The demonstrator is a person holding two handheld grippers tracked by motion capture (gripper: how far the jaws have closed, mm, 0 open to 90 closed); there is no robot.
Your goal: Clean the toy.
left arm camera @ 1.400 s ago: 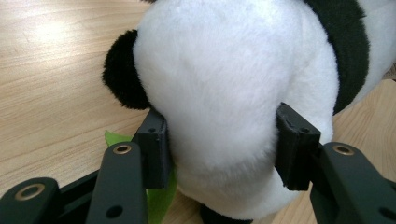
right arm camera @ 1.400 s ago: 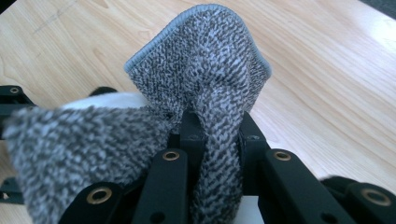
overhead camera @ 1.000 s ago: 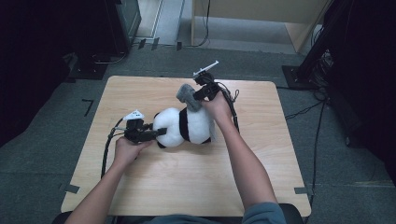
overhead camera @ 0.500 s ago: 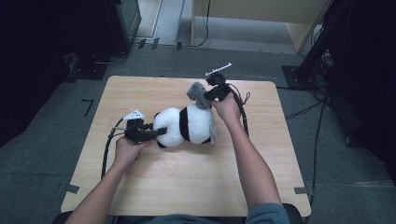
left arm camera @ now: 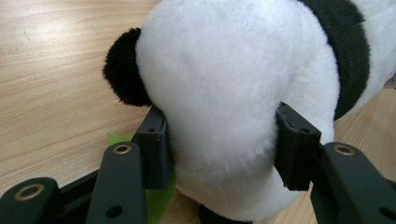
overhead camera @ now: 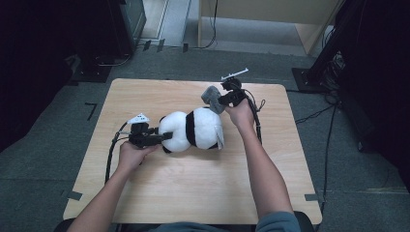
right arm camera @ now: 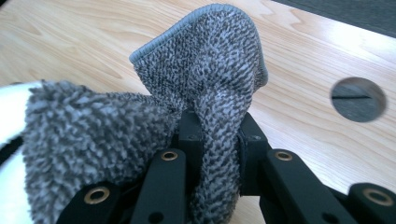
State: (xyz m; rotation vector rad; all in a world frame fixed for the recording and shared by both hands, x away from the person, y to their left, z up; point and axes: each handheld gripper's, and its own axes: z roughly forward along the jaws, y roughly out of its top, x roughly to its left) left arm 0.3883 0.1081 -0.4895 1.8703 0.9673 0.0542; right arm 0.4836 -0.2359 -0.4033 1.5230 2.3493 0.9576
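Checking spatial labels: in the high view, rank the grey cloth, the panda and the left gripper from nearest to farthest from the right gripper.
1. Grey cloth, pinched in the right gripper.
2. Panda, just below-left, mid-table.
3. Left gripper, at the panda's far left end.

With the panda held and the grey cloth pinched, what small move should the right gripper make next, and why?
Probably bring the right gripper back down so the grey cloth meets the panda's body and wipes it. The cloth is pinched between its jaws and hangs just past the toy's far end, while the left gripper clamps the white head, so the toy looks steadied for a stroke.
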